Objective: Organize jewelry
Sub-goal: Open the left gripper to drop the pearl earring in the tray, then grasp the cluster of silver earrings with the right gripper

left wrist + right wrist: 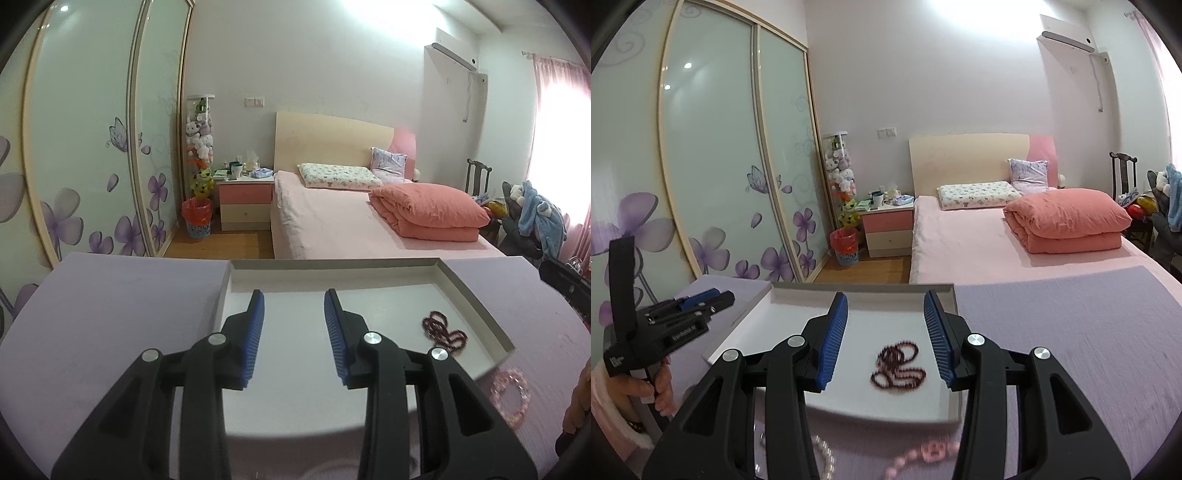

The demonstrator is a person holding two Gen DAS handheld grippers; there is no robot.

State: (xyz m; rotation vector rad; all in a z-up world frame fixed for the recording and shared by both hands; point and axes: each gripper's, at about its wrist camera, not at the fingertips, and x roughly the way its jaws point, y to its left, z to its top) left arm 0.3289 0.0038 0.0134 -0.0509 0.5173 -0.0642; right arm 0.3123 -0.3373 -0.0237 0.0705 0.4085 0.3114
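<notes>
So both claws hang over a shallow white tray (476, 291) sitting on a lavender desk (110, 295). The left claw (294, 332) has its blue pads parted with nothing between them, just bare tray floor. The right claw (886, 332) is open a bit too, gripping nothing; the dark red bead strand (897, 365) lies in a loose tangle on the tray floor beneath and between its pads, not touched. In the left view that same strand sits off to the right side of the tray.

Outside the tray, on the desk near its front edge, there's a pink bead bracelet (511, 391) and, in the right view, a white pearl strand (827, 458). Both are partly cut off by the claw bodies and blurry, so I can't make out their full shape.

A hand (646, 391) holds the left claw's grip at the left edge of the right view. Behind everything there's a pink bed (332, 221), a folded salmon duvet (428, 210), a nightstand (245, 199) and a flower-print wardrobe (92, 147).
</notes>
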